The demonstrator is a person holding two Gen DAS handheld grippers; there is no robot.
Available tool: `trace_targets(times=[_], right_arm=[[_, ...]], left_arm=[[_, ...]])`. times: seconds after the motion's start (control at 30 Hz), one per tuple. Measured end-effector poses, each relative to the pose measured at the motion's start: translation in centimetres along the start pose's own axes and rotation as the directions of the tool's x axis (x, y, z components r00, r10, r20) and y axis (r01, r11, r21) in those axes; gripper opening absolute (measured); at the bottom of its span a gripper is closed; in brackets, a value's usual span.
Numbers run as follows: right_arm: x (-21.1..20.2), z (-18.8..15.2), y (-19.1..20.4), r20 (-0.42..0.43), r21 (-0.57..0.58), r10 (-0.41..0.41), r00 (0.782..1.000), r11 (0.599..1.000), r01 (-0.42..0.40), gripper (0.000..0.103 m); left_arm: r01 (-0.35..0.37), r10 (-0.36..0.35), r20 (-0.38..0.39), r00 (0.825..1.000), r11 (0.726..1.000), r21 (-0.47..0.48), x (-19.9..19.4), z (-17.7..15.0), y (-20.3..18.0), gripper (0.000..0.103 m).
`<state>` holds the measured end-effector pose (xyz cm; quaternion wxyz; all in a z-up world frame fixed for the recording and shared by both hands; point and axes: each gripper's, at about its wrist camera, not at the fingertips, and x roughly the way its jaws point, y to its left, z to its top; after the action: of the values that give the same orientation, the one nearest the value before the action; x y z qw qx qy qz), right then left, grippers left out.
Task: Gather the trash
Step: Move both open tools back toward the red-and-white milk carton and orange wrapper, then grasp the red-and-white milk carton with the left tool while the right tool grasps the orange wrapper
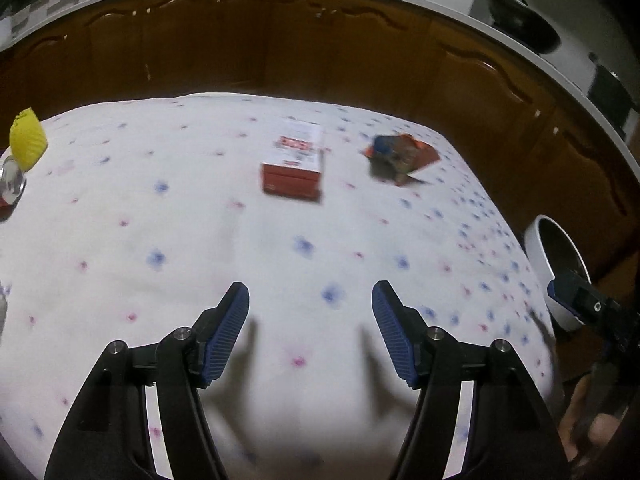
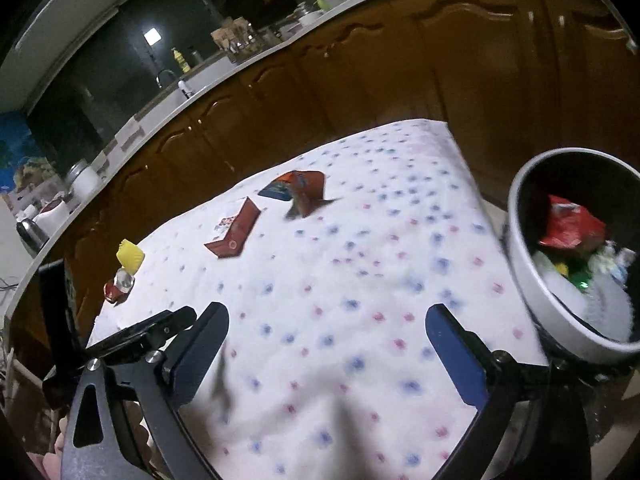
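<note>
A red and white carton [image 1: 294, 160] lies on the dotted white tablecloth [image 1: 200, 240], well ahead of my open, empty left gripper [image 1: 310, 304]. A crumpled orange and blue wrapper [image 1: 400, 154] lies to its right. A yellow crumpled piece [image 1: 27, 139] and a shiny foil wrapper [image 1: 12, 182] sit at the far left. In the right wrist view my right gripper [image 2: 326, 328] is open and empty over the cloth, with the carton [image 2: 236, 228], the wrapper [image 2: 298, 188], the yellow piece [image 2: 130, 255] and the foil wrapper [image 2: 118, 286] beyond it. A white bin [image 2: 532, 280] at the right holds trash.
The white bin [image 1: 538, 256] stands off the table's right edge. Brown kitchen cabinets [image 1: 320, 48] run behind the table under a white counter with a black pan [image 1: 516, 20]. The left gripper's body [image 2: 120, 344] shows at the left of the right wrist view.
</note>
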<state>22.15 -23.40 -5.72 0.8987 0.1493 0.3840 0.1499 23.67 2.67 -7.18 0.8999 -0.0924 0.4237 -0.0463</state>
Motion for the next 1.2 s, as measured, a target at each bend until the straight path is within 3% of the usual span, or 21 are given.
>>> trace_targets(times=[0.37, 0.53, 0.73, 0.8, 0.97, 1.03, 1.07, 1.1, 1.13, 1.2], right_arm=[[4.9, 2.7, 1.3, 0.012, -0.029, 0.006, 1.0, 1.0, -0.005, 0.099], [7.0, 4.1, 1.8, 0.005, -0.039, 0.019, 1.0, 0.999, -0.019, 0.092], [10.2, 6.1, 2.8, -0.024, -0.073, -0.003, 1.0, 0.997, 0.001, 0.076], [11.5, 6.6, 2.9, -0.04, -0.075, -0.009, 0.999, 0.997, 0.006, 0.063], [14.1, 7.3, 2.8, -0.069, -0.075, -0.011, 0.998, 0.997, 0.006, 0.043], [14.7, 7.6, 2.9, -0.066, -0.077, -0.01, 0.998, 0.997, 0.005, 0.041], [14.8, 7.6, 2.9, -0.062, -0.078, -0.006, 0.998, 0.997, 0.001, 0.036], [14.9, 7.7, 3.0, -0.061, -0.083, -0.004, 0.998, 0.997, -0.001, 0.019], [15.0, 7.6, 3.0, -0.065, -0.088, -0.008, 0.998, 0.996, 0.002, 0.01], [14.6, 7.5, 2.9, -0.056, -0.086, -0.005, 0.998, 0.996, 0.001, 0.006]], left_arm=[[-0.038, 0.038, 0.001, 0.999, 0.999, 0.001, 1.4, 2.9, 1.5, 0.071], [-0.046, 0.046, -0.012, 0.999, 0.999, 0.001, 2.9, 4.7, 1.7, 0.071], [-0.069, 0.069, -0.016, 0.997, 0.998, 0.01, 5.4, 7.1, 1.4, 0.073], [-0.089, 0.089, -0.022, 0.996, 0.996, 0.013, 6.6, 7.8, 1.6, 0.073], [-0.1, 0.1, 0.005, 0.995, 0.995, 0.013, 8.2, 9.1, 1.9, 0.073], [-0.094, 0.094, 0.009, 0.996, 0.995, 0.025, 8.6, 9.4, 1.7, 0.073], [-0.096, 0.096, 0.015, 0.995, 0.995, 0.03, 8.7, 9.5, 1.6, 0.073], [-0.101, 0.1, 0.02, 0.995, 0.994, 0.035, 8.9, 9.6, 1.6, 0.073], [-0.101, 0.1, 0.022, 0.995, 0.994, 0.042, 9.1, 9.7, 1.4, 0.072], [-0.081, 0.08, 0.023, 0.997, 0.995, 0.059, 9.3, 9.7, 1.1, 0.059]])
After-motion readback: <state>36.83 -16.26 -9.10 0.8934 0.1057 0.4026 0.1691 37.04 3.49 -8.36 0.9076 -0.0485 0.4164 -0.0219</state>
